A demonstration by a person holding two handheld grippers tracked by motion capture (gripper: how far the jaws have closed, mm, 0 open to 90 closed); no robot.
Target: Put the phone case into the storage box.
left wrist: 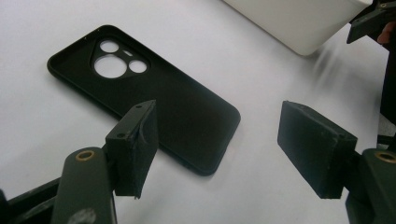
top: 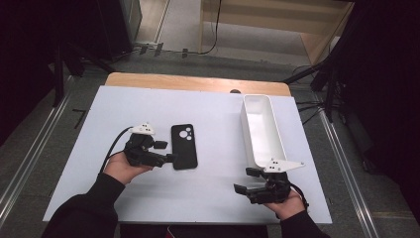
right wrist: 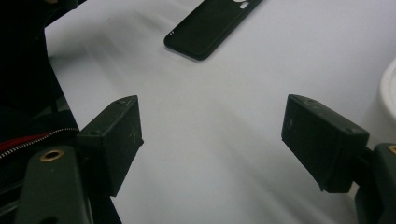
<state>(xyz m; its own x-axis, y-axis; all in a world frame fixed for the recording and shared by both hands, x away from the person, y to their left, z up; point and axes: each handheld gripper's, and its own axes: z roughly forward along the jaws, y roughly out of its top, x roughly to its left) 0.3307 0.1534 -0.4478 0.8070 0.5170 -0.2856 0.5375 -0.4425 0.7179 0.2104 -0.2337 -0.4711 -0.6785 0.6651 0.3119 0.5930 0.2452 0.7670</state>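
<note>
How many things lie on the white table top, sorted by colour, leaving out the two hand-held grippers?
Black: 1, the black soft phone case with round camera cut-outs, lying flat.
White: 1, the long white plastic bin, open at the top.
Total: 2

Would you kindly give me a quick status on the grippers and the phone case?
Left hand-held gripper open beside phone case. Right hand-held gripper open, empty. Case flat, nothing blocking.

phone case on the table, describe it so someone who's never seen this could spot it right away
On the white table, look left of the long white bin. Flat beside the left gripper lies the phone case, the table's sole flat black slab, with round camera cutouts at its far end.
</note>
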